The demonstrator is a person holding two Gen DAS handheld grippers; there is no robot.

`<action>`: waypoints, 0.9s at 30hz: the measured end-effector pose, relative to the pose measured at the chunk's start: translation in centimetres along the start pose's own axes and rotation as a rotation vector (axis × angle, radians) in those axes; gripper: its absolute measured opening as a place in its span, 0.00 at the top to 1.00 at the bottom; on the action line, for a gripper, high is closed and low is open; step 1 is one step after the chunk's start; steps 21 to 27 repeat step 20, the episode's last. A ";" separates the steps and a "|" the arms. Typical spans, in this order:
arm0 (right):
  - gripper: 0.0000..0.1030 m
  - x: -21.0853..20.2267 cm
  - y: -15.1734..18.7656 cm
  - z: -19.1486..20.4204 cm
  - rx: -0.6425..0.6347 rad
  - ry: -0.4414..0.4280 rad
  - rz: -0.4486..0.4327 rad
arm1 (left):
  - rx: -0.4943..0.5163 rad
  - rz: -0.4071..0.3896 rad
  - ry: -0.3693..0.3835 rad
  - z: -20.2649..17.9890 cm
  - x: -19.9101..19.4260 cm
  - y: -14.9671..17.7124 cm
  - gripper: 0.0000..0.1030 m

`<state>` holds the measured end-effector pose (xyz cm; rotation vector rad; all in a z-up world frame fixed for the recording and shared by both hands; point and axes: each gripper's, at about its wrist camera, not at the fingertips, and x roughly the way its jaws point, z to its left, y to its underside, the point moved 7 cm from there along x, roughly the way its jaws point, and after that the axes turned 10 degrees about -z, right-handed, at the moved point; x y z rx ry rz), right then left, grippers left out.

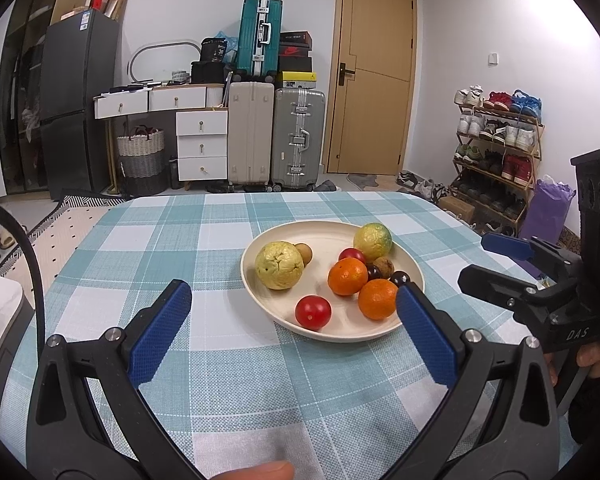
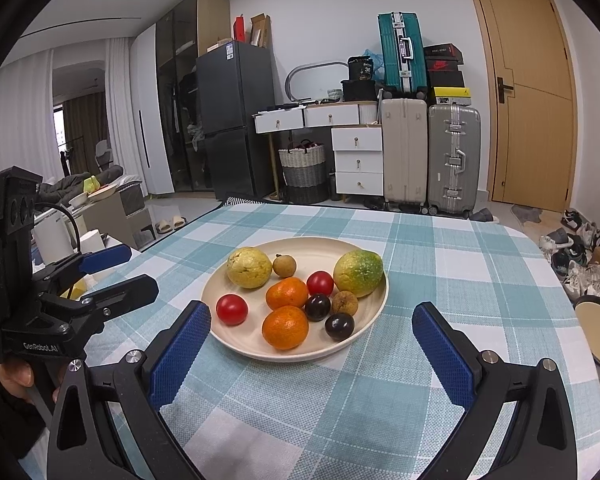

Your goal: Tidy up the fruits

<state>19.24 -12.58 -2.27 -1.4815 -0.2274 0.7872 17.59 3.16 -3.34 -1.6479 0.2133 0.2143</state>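
Note:
A cream plate [image 1: 260, 296] [image 2: 364, 320] sits mid-table with several fruits: a yellow guava [image 1: 279, 265] [image 2: 249, 267], a green-yellow citrus [image 1: 373, 241] [image 2: 358, 272], two oranges [image 1: 347, 276] [image 2: 286, 293], two red tomatoes [image 1: 313, 312] [image 2: 232, 309], dark plums [image 2: 339, 326] and small brown fruits [image 2: 284, 265]. My left gripper [image 1: 294, 308] is open and empty, just short of the plate's near rim. My right gripper [image 2: 312, 322] is open and empty, its fingers either side of the plate's near edge. Each gripper shows in the other's view, left [image 2: 112, 268], right [image 1: 496, 258].
The table wears a blue-and-white checked cloth [image 1: 220, 360] [image 2: 440, 280]. A round tan-faced object [image 2: 598, 330] lies beyond the table's right edge. Suitcases [image 1: 276, 136], drawers, a fridge [image 1: 76, 100], a door and a shoe rack [image 1: 496, 152] stand behind.

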 end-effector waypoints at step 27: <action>0.00 0.1 -0.3 0.6 -0.023 -0.008 0.003 | 0.005 0.003 -0.002 0.0 0.1 0.0 0.01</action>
